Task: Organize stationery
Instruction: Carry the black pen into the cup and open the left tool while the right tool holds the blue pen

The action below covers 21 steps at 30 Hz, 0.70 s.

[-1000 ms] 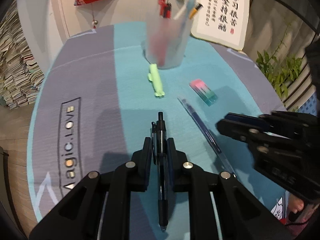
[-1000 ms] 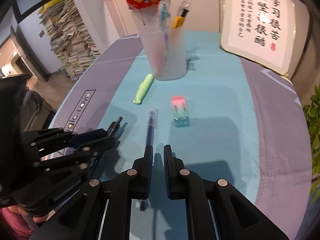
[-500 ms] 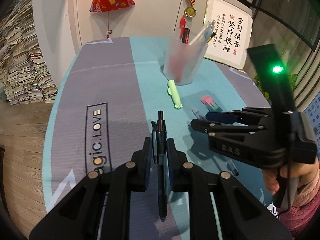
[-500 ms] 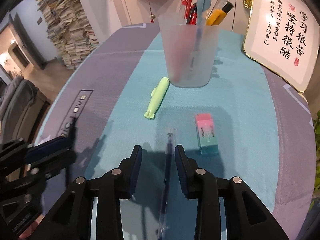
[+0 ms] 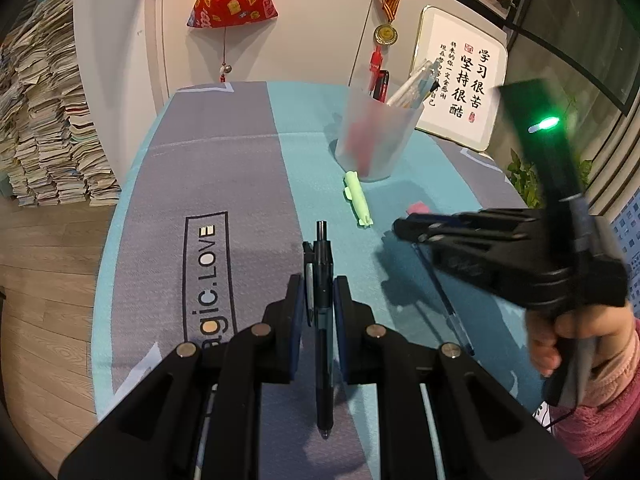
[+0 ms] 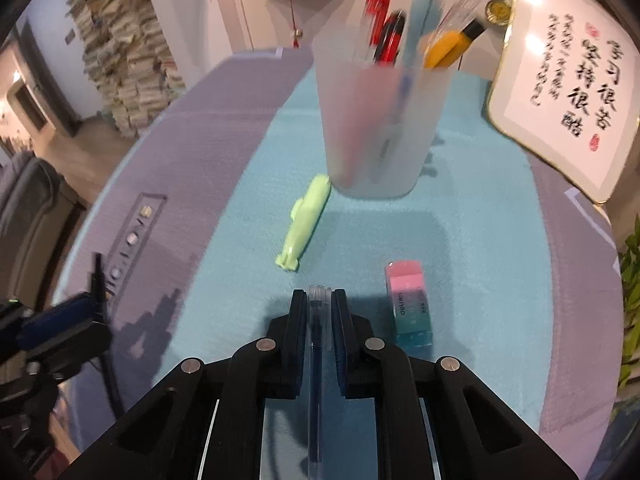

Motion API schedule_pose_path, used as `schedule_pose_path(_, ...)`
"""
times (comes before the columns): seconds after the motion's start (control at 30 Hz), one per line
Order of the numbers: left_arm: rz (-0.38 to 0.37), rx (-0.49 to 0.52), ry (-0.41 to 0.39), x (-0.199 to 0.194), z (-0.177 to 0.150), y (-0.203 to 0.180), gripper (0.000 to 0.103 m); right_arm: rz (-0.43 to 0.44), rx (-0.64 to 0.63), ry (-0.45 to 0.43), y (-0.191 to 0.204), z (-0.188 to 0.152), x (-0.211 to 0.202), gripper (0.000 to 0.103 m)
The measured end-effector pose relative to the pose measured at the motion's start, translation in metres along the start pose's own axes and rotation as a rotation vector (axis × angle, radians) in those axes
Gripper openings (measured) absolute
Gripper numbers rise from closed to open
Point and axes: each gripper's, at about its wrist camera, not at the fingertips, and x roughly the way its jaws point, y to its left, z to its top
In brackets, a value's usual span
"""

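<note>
Left gripper clamped on a black retractable pen, clicker end forward, tip trailing back between the arms. Right gripper just closing, jaws now pressed on a clear blue-ink pen over the teal mat. Ahead: frosted pen cup holding pens, upright; green submarine-shaped eraser touching its base; pink-and-teal eraser just right of the right gripper.

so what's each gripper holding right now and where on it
The left gripper clamps a dark click pen around its upper barrel, below the clip. The right gripper has just closed on a clear pen near its far end.
</note>
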Motion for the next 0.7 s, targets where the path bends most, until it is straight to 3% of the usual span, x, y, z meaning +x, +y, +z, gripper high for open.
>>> schedule_pose_path(0.33,-0.003,0.013,-0.025,-0.009,0.003,-0.008,0.013,0.051,0.018,-0.227,0.001,-0.003,-0.091,0.013)
schedule_pose_path(0.53,0.006,0.021,-0.062,-0.021,0.01,-0.015,0.013,0.049,0.006,-0.332,0.006,-0.007,-0.123,0.013)
schedule_pose_path(0.7,0.004,0.025,-0.087,-0.028,0.023,-0.02,0.013,0.053,0.021,-0.362,0.002,-0.011,-0.131,0.013)
